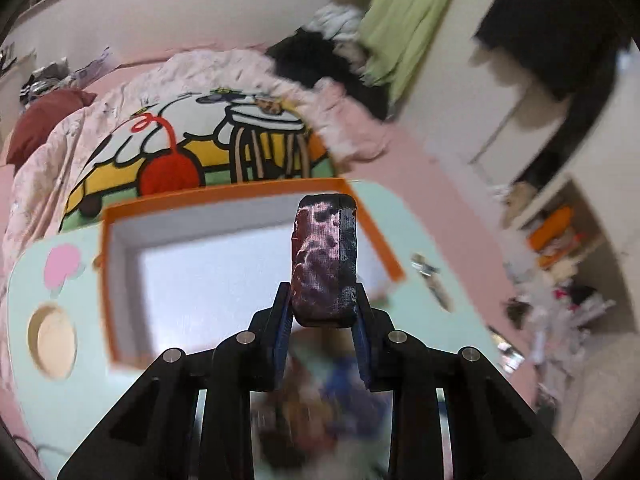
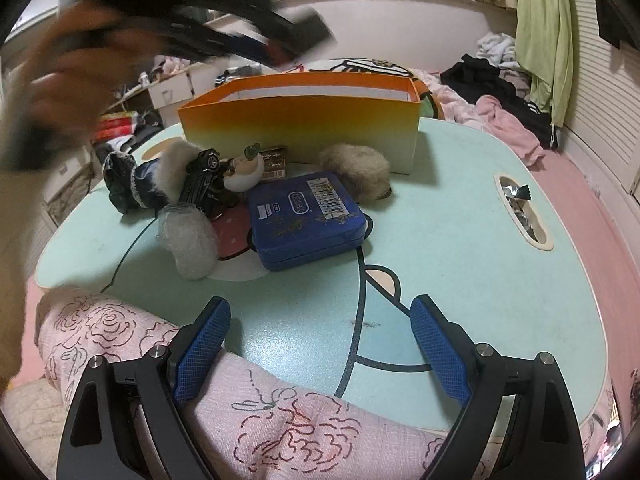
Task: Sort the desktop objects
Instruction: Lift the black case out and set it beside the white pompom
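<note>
My left gripper (image 1: 322, 320) is shut on a dark, maroon-and-black mottled block (image 1: 324, 256), held upright above the open orange box (image 1: 120, 216) with a white inside. In the right wrist view the same orange box (image 2: 300, 120) stands at the back of the mint-green table (image 2: 460, 260), and the left gripper with the hand shows blurred above it at top left. My right gripper (image 2: 320, 344) is open and empty, low over the table's near edge. In front of the box lie a blue tin (image 2: 306, 220), a toy car (image 2: 202, 178), a furry brown object (image 2: 356, 166) and a doll (image 2: 140, 180).
A pink patterned cloth (image 2: 160, 360) covers the table's near edge. A grey bubble-wrapped lump (image 2: 188, 236) lies left of the tin. A slot in the table (image 2: 520, 212) holds wrappers at right. A bed with clothes lies behind.
</note>
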Tool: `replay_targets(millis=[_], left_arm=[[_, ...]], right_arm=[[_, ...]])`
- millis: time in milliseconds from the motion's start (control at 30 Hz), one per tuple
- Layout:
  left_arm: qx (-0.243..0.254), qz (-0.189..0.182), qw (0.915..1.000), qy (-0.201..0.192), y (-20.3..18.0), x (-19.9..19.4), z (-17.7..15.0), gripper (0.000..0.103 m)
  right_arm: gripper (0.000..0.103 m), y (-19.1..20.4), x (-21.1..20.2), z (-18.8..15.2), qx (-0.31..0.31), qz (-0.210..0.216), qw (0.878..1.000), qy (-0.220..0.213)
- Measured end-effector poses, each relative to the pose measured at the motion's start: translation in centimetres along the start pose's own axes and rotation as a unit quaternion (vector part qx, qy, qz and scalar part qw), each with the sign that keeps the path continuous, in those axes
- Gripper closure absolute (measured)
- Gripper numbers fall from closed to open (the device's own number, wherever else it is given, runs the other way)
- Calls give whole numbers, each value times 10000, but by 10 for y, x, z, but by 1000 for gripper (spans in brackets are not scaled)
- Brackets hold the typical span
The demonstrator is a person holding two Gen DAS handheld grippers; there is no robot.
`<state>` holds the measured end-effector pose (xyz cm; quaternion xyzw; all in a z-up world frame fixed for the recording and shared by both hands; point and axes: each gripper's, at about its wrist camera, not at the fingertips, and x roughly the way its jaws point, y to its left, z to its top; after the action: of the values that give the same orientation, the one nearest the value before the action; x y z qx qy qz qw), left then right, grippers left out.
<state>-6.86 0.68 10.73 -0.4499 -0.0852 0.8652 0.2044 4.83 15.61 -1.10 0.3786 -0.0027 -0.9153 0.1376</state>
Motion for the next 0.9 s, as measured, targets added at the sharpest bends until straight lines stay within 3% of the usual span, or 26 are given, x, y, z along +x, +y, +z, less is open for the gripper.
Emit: replay_targets(millis=[67,167,233,267,333,433,500,667,867,900], left_arm=[[-134,-63,9999,-33,7,-12,-12,74],[-286,339,9990,44,24,-15,-36,74],[-318,226,9992,23,32,-3,-40,71],[-348,71,9994,-14,36,0,-43,65],[-428,16,9989,-162,42,-5,-48,45],[-415,358,9957,-748,41,-31,-56,35],[-334,471,9945,-870,39,-45,-64,27],[357,1087,9922,-494,18,-53,-108,23],[143,1582,9873,65,22,-9,-162,22],[279,1837,9826,-66,18,-2,-165,12]], right_arm=[[12,0,0,0,1,2,10000,0],[11,0,0,0,4,-2,10000,-2],[11,0,0,0,10,-5,10000,-2],[11,0,0,0,11,-1,10000,-3],[11,0,0,0,17,-2,10000,-4],[11,0,1,0,20,-3,10000,-5],[11,0,1,0,25,-9,10000,-5],[11,0,1,0,31,-12,10000,-4],[11,0,1,0,43,-16,10000,-6],[11,0,1,0,45,-20,10000,-1]])
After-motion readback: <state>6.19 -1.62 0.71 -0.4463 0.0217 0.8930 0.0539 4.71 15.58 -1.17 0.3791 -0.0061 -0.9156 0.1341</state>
